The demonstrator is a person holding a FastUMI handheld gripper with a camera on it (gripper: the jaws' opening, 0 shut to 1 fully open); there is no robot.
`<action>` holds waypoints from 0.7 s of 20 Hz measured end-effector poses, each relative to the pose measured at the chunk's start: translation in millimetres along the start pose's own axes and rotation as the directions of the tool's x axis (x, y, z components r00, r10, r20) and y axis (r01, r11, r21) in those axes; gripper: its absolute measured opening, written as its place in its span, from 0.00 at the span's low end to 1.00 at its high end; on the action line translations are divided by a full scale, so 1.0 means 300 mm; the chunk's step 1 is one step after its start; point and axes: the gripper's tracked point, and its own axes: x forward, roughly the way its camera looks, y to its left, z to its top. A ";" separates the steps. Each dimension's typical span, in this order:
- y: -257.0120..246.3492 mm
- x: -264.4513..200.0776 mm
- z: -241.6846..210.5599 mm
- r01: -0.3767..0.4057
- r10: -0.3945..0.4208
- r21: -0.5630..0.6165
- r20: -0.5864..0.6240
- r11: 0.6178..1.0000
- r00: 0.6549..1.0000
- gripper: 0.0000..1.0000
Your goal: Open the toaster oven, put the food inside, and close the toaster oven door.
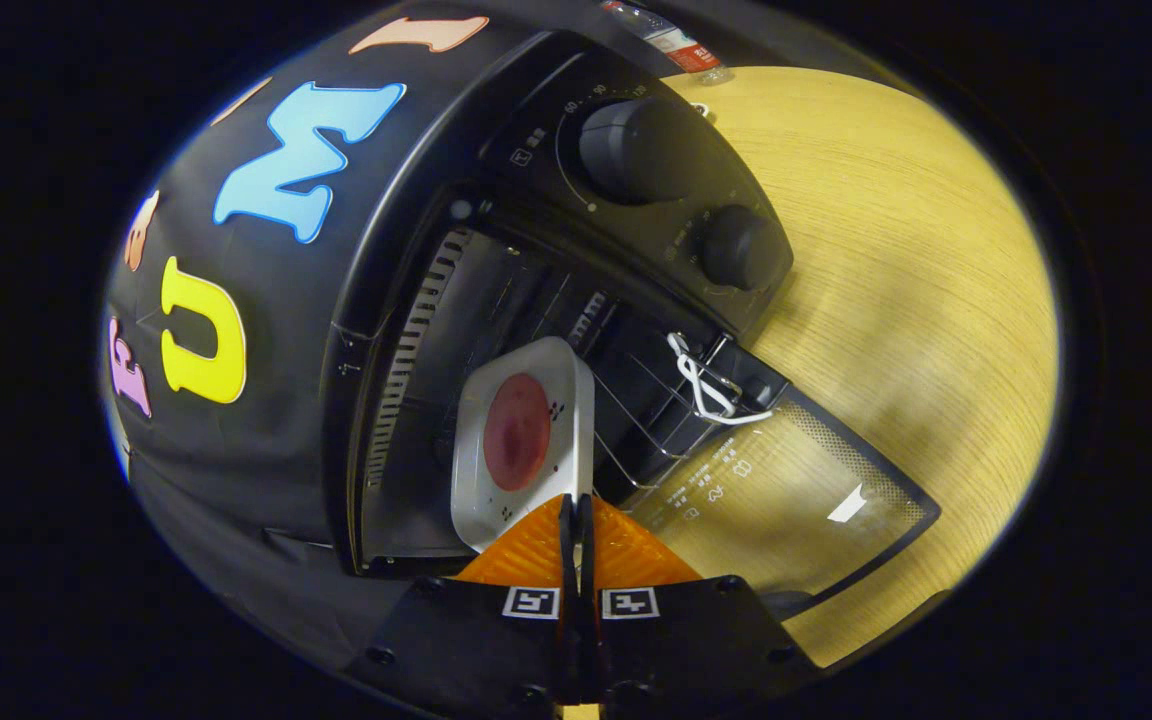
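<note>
The black toaster oven [406,230] stands open, its glass door [786,500] folded down flat over the wooden table [896,250]. My gripper [576,515] is shut on the near rim of a white square plate [491,495]. On the plate lies a round, dark red piece of food [516,432]. The plate reaches through the oven's mouth, with its far end inside the cavity above the wire rack [636,425]. The whole scene appears tilted, so the oven looks rolled onto its side.
Two dark knobs [626,150] [736,247] sit on the oven's control panel beside the cavity. A white wire loop [701,385] hangs at the door hinge. A plastic bottle [671,45] stands on the table beyond the oven. Bare wood lies past the door.
</note>
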 end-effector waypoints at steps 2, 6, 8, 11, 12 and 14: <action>0.024 0.034 0.017 0.000 0.000 0.015 0.018 1.000 1.000 0.02; 0.053 0.071 0.047 0.001 -0.004 0.063 0.054 0.998 0.999 0.04; 0.068 0.062 0.044 -0.019 0.016 0.055 0.053 0.998 0.998 0.06; 0.090 0.047 0.011 -0.068 0.066 0.063 0.030 0.996 0.997 0.14; 0.109 0.034 0.003 -0.093 0.091 0.076 0.024 0.993 0.996 0.28; 0.136 0.004 -0.021 -0.128 0.127 0.090 0.008 0.988 0.992 0.57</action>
